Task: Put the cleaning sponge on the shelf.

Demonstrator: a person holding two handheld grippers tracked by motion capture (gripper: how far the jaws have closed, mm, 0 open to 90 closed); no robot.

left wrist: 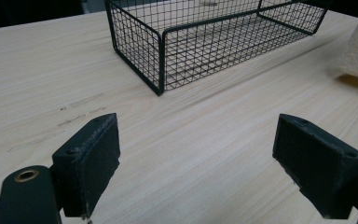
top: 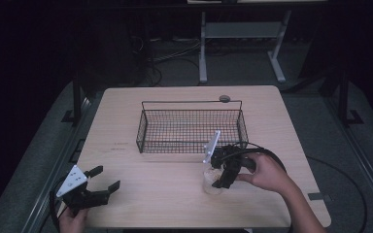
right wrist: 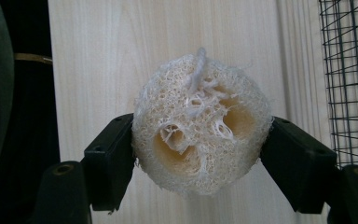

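Down at the near edge of the table [top: 126, 204], the left gripper [top: 104, 180] hangs low with its jaws spread wide and nothing between them. It is well apart from the work. A little farther in, on the other side, the right gripper [top: 219, 180] has its jaws pressed on both sides of a loofah sponge [right wrist: 200, 126]. From the camera on that gripper the sponge looks round, with holes in its cut end facing us, so its long way runs straight out along the jaws, away from the hand. From the high view the sponge [top: 212, 183] sits near the front right part of the table, and it may be just touching the wood, though it is too small there to be sure. Behind it, just past the right gripper, stands the wire basket [top: 145, 128], open at the top and with nothing in it that I can see. The basket lies straight ahead of the sponge, near the middle of the table, so the right hand [top: 267, 172] is much nearer to it than the left. I think the next move is to lift the sponge up over the near wall of the basket and let it go inside. The wall is tall, so the sponge must go high enough not to bump the rim.
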